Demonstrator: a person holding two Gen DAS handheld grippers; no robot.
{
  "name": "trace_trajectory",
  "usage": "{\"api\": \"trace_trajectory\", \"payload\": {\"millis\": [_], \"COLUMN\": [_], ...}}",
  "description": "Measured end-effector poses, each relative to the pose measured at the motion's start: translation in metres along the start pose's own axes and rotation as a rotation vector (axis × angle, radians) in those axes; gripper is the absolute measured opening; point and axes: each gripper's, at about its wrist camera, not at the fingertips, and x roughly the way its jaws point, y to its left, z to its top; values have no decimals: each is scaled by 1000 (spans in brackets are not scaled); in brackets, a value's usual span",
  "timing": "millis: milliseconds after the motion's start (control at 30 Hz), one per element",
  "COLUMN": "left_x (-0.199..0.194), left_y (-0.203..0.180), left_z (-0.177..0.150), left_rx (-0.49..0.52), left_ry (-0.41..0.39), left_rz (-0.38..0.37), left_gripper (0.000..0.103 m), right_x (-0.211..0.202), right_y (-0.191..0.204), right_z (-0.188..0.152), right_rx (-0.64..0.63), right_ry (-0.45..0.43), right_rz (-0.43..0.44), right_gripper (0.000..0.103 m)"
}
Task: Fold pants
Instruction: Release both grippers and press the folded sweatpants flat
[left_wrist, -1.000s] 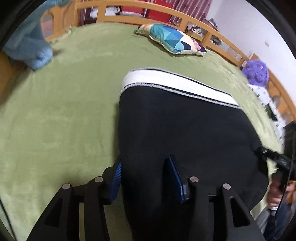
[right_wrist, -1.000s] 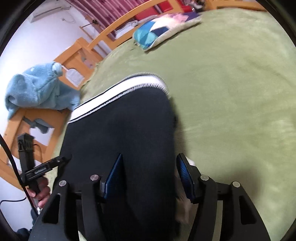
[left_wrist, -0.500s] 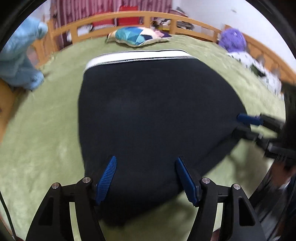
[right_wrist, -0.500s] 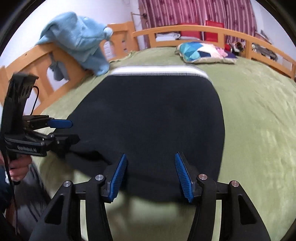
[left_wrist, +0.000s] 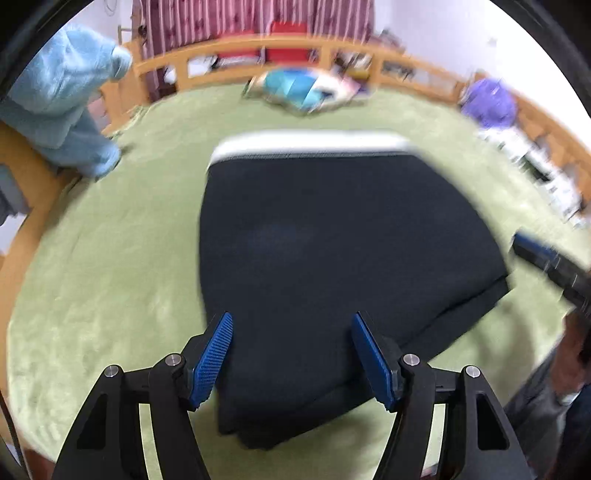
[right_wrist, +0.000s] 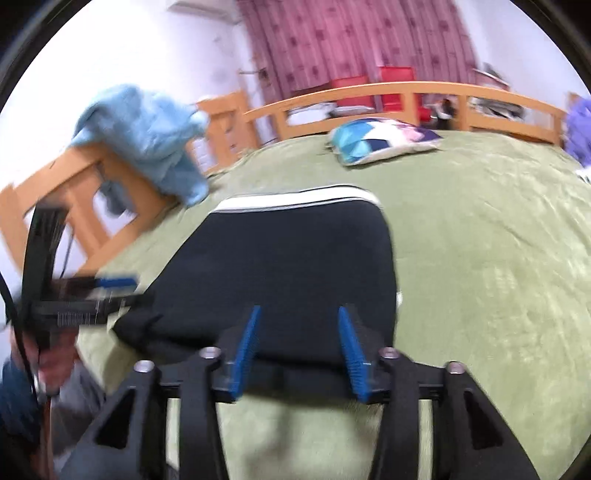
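Pants (left_wrist: 332, 236): folded black stack on my green bed cover (left_wrist: 110, 277), white waistband far end, long axis running away from me. Left gripper (left_wrist: 291, 354) wide, empty, over near edge. Right gripper (right_wrist: 299, 347) likewise, equally near.

Left wrist view: close above the near edge of the folded black pants (left_wrist: 332, 251), facing 12 o'clock toward the pillow (left_wrist: 295, 90). Right wrist view: equally close, from the pants' (right_wrist: 288, 266) near right corner, facing 12 o'clock. Shared: pants, pillow (right_wrist: 380, 142), green blanket (left_wrist: 110, 258).
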Motion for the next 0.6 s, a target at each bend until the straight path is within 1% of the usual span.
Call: {"api": "trace_trajectory", "payload": {"millis": [33, 67, 133, 200, 233, 300, 333, 367, 433, 467, 500, 533, 600], "left_x": [8, 14, 13, 9, 6, 3, 1, 1, 4, 6, 9, 15, 23], "left_y": [2, 4, 6, 8, 13, 22, 27, 30, 33, 34, 35, 38, 39], "left_z": [-7, -14, -26, -25, -20, -11, -3, 4, 22, 31, 40, 53, 68], "left_rx": [-1, -1, 14, 8, -11, -42, -58, -64, -65, -68, -73, -83, -92], "left_ry": [27, 34, 15, 12, 15, 0, -18, -30, -54, -66, -74, -83, -92], "left_rz": [1, 1, 2, -10, -34, -77, -91, -91, -79, -75, -74, -79, -90], "left_gripper": [65, 68, 70, 70, 70, 70, 70, 70, 69, 69, 69, 69, 69], "right_x": [9, 21, 44, 50, 49, 45, 39, 29, 15, 11, 10, 15, 35], "right_y": [-4, -10, -16, -12, -9, -8, -9, -10, -11, -11, -12, -13, -15], "right_z": [-1, -4, -17, -30, -32, -27, -22, -10, 8, 23, 31, 42, 62], "right_rx": [4, 4, -8, -58, -79, -84, -78, -72, -72, -74, -77, -81, -86], "right_ry": [18, 56, 135, 180, 200, 239, 231, 190, 108, 59, 36, 12, -10], "right_rz": [-14, -42, -69, -85, -90, -80, -65, -29, 6, 26, 34, 30, 0], "right_gripper": [49, 47, 45, 45, 45, 43, 43, 43, 43, 46, 50, 51, 51]}}
